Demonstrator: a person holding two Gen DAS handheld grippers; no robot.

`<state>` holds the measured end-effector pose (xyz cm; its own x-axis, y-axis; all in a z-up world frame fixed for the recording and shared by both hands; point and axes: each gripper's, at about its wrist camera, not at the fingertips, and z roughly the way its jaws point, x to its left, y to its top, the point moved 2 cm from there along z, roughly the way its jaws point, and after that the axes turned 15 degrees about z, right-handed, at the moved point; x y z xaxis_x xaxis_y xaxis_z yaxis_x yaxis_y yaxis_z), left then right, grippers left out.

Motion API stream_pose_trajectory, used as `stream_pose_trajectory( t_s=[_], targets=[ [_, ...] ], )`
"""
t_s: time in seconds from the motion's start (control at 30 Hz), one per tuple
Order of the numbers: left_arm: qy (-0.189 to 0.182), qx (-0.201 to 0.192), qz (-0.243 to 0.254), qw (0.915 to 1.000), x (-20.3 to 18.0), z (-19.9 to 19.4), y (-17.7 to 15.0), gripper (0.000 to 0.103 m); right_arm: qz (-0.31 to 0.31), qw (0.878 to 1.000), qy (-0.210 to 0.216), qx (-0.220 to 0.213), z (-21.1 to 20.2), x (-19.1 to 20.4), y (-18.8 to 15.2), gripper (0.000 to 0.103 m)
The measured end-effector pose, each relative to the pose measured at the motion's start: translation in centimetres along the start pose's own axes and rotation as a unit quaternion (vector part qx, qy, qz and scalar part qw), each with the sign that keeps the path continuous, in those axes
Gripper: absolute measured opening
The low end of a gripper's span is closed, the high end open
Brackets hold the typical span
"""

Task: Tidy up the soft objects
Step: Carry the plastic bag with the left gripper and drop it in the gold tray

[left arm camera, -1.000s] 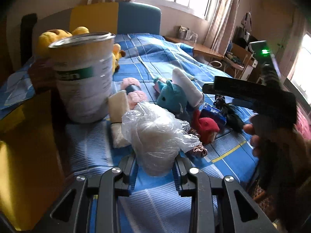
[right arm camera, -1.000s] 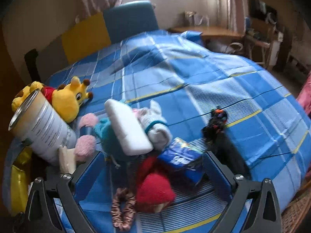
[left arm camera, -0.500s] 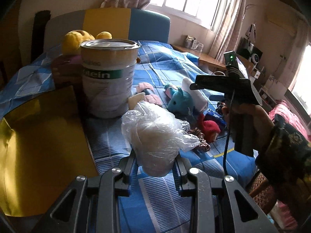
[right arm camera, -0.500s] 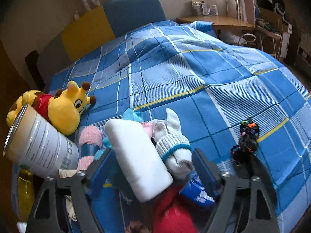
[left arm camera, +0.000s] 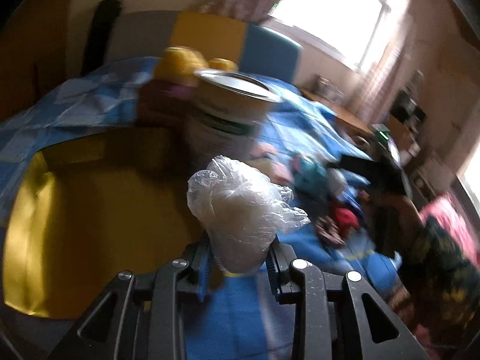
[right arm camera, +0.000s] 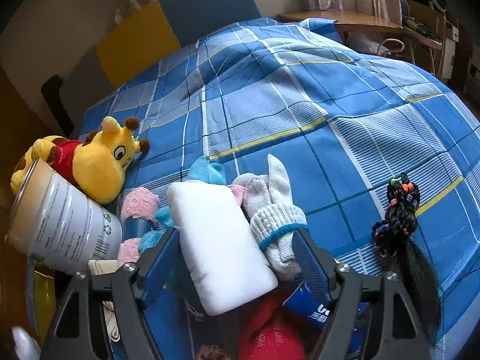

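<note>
My left gripper (left arm camera: 240, 258) is shut on a white soft lump wrapped in clear plastic (left arm camera: 240, 207), held above the blue checked bedspread (left arm camera: 246, 309) beside a yellow box (left arm camera: 90, 210). That view is blurred. In the right wrist view my right gripper (right arm camera: 235, 234) straddles a white padded block (right arm camera: 219, 246) and a white knit sock with a blue band (right arm camera: 279, 225). The blue pads touch them on both sides. Under them lie a teal plush (right arm camera: 207, 171), a red knit hat (right arm camera: 270, 333) and a blue packet (right arm camera: 315, 309).
A tall tin can (right arm camera: 60, 219) stands at the left with a yellow giraffe plush (right arm camera: 102, 165) behind it and a pink fluffy item (right arm camera: 139, 204) beside it. A black bundle of hair ties (right arm camera: 396, 219) lies on the right. Open bedspread (right arm camera: 285, 90) stretches beyond.
The left gripper swung left with the wrapped lump, bringing the yellow box into view. The right gripper moved forward over the white block and sock, and its jaws narrowed onto them.
</note>
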<state>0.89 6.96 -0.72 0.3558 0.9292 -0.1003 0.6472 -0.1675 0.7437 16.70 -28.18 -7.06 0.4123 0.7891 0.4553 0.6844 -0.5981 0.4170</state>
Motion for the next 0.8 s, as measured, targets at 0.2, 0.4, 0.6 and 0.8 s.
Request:
stream_pose_trajectory(
  t_s=[0.2, 0.4, 0.6, 0.8],
  targets=[
    [0.060, 0.037, -0.081, 0.9942, 7.4, 1.9, 0.3, 0.032, -0.018, 1.000, -0.013, 0.002, 0.2, 0.3, -0.3, 0.078],
    [0.107, 0.064, -0.105, 0.9866, 10.9, 4.4, 0.3, 0.041, -0.012, 1.000, -0.011, -0.001, 0.1, 0.1, -0.3, 0.075],
    [0.142, 0.061, -0.111, 0.9817, 11.8, 4.6, 0.3, 0.078, -0.009, 1.000, -0.007, 0.004, 0.2, 0.1, -0.2, 0.075],
    [0.159, 0.051, -0.065, 0.9838, 9.1, 3.4, -0.4, 0.079, -0.013, 1.000, -0.011, 0.002, 0.5, 0.3, -0.1, 0.077]
  ],
)
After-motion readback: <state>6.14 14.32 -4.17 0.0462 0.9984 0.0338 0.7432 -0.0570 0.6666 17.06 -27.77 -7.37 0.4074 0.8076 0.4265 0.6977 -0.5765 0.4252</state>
